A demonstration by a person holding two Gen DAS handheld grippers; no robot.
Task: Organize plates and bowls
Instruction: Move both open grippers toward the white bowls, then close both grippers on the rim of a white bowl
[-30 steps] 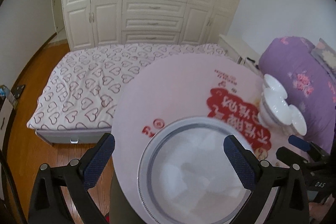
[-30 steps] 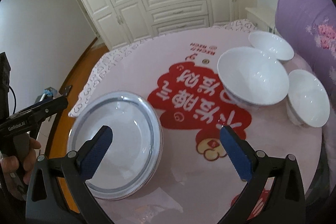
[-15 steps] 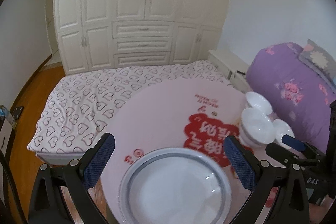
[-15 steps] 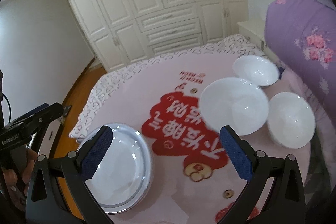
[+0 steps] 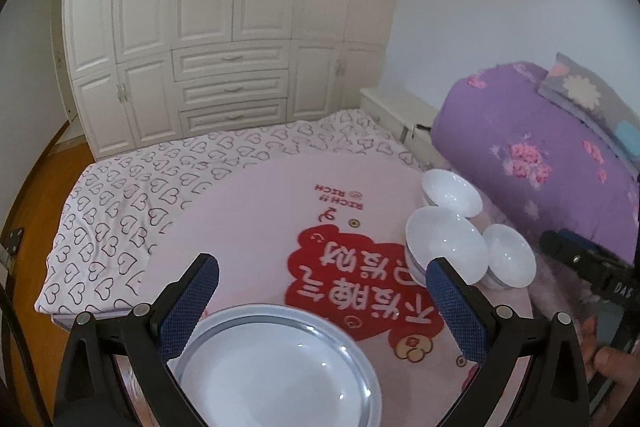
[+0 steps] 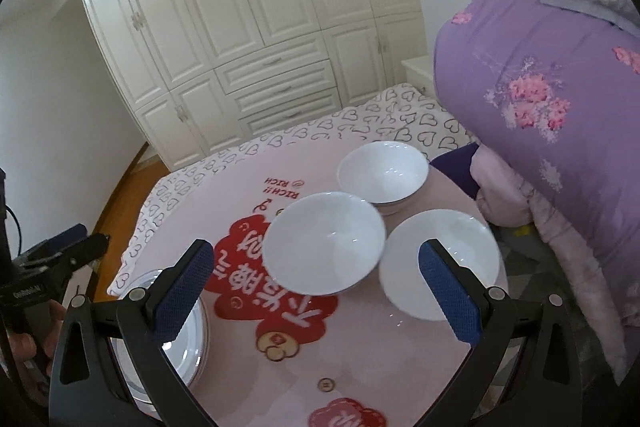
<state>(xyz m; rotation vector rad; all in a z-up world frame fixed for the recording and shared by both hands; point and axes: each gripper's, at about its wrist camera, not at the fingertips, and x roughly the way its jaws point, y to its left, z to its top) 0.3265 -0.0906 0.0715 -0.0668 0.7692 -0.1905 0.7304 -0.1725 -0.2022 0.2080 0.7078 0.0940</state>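
Observation:
A stack of white plates with grey rims (image 5: pixel 276 367) sits at the near left of the round pink table (image 5: pixel 260 211); it also shows in the right wrist view (image 6: pixel 188 343). Three white bowls stand at the right: a large one (image 6: pixel 324 243), a far one (image 6: pixel 382 175) and a near right one (image 6: pixel 440 263). They also show in the left wrist view, large (image 5: pixel 446 245), far (image 5: pixel 452 193) and right (image 5: pixel 508 255). My left gripper (image 5: pixel 320 291) is open and empty above the plates. My right gripper (image 6: pixel 316 275) is open and empty above the large bowl.
A low bed with a heart-print sheet (image 5: pixel 140 183) lies beyond the table. A purple quilt pile (image 6: pixel 540 87) rises at the right. White wardrobes (image 5: pixel 224 27) line the far wall. Wooden floor (image 5: pixel 28 187) shows at the left.
Both grippers have pulled back and up from the table, so plates and bowls look smaller and lower in view. The dishes have not moved. Both grippers stay open.

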